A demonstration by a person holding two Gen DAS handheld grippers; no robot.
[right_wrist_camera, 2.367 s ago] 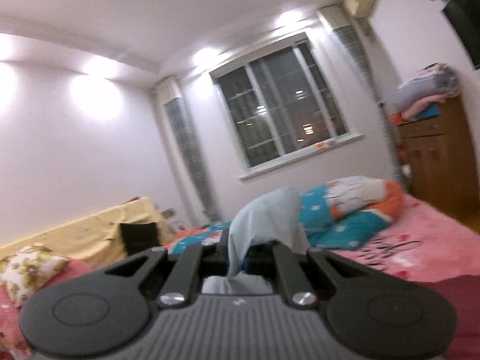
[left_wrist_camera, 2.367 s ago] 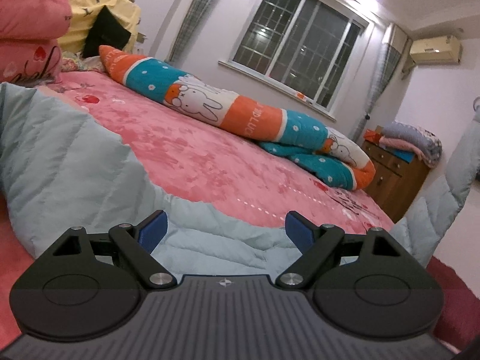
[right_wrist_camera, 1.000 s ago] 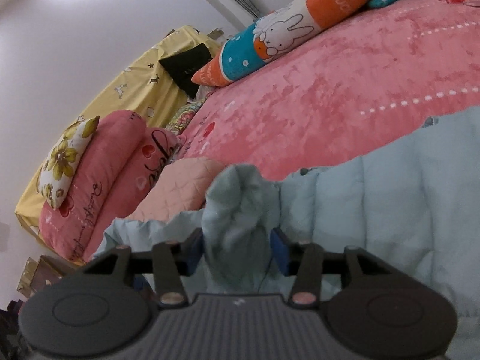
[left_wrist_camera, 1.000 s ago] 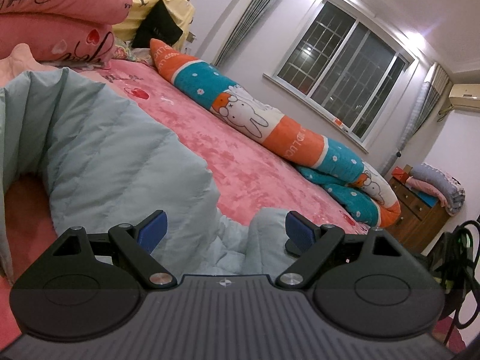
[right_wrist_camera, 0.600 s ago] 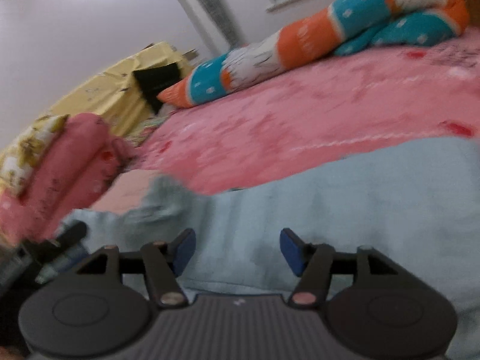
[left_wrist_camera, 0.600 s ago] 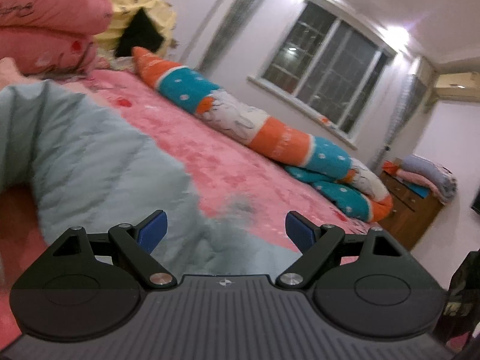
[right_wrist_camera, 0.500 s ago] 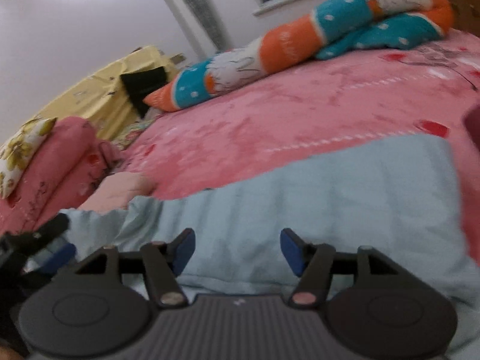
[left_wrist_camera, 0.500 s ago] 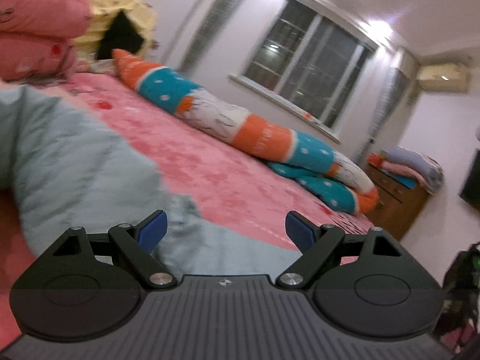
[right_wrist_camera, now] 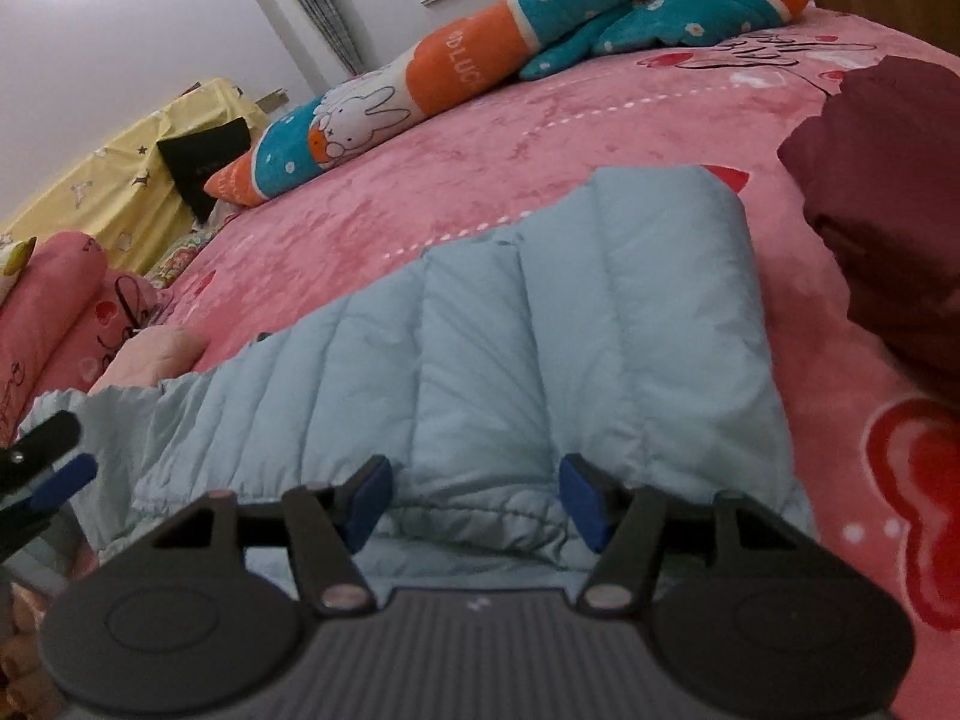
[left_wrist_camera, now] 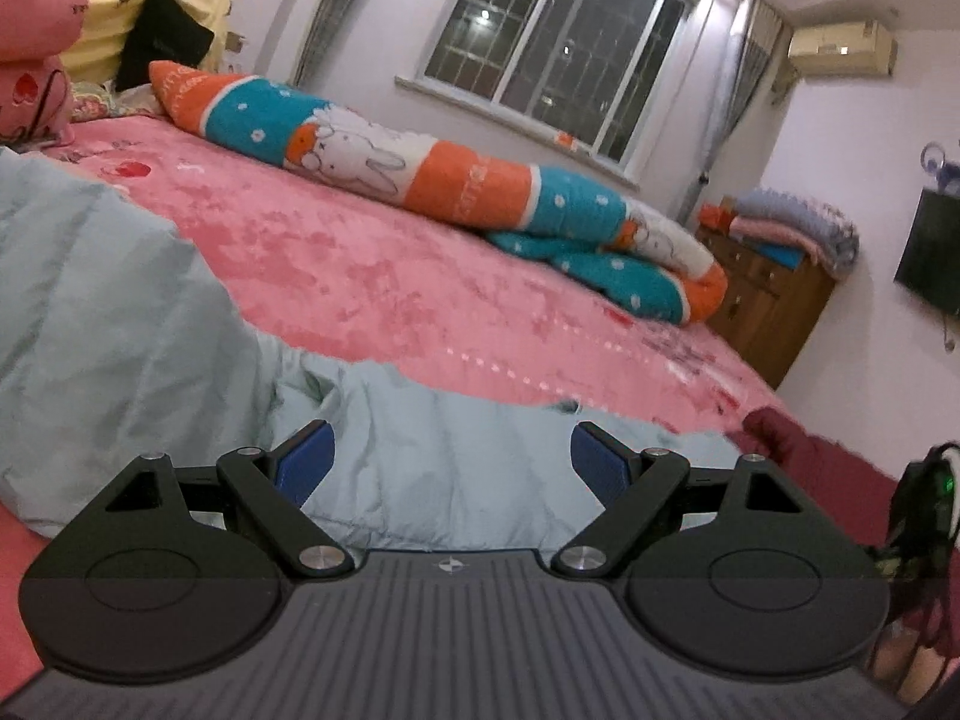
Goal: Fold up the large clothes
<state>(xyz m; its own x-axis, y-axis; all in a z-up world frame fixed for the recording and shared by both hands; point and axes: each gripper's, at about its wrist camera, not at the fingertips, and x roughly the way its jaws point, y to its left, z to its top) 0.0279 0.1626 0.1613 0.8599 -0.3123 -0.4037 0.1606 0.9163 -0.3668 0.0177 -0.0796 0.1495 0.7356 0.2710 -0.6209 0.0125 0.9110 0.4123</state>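
A pale blue quilted jacket (left_wrist_camera: 150, 312) lies spread on the pink bed (left_wrist_camera: 390, 276). My left gripper (left_wrist_camera: 449, 462) hovers open over a folded part of the jacket, with nothing pressed between its blue pads. In the right wrist view the jacket (right_wrist_camera: 540, 312) runs away from me in padded panels. My right gripper (right_wrist_camera: 475, 501) is open over the gathered hem. The hem lies between the jaws, and the pads do not press on it. One of the left gripper's fingertips (right_wrist_camera: 60, 479) shows at the left edge, beside the jacket's ruffled end.
A long orange and teal rabbit bolster (left_wrist_camera: 420, 180) lies across the far side of the bed. A dark red garment (right_wrist_camera: 888, 180) lies bunched to the right of the jacket. Pink pillows (right_wrist_camera: 48, 312) are stacked at the left. A wooden dresser (left_wrist_camera: 762, 300) stands beyond the bed.
My right gripper let go of the bunched blue fabric it gripped, opened, and moved right along the jacket to its hem. The left gripper stayed open while its view swung right.
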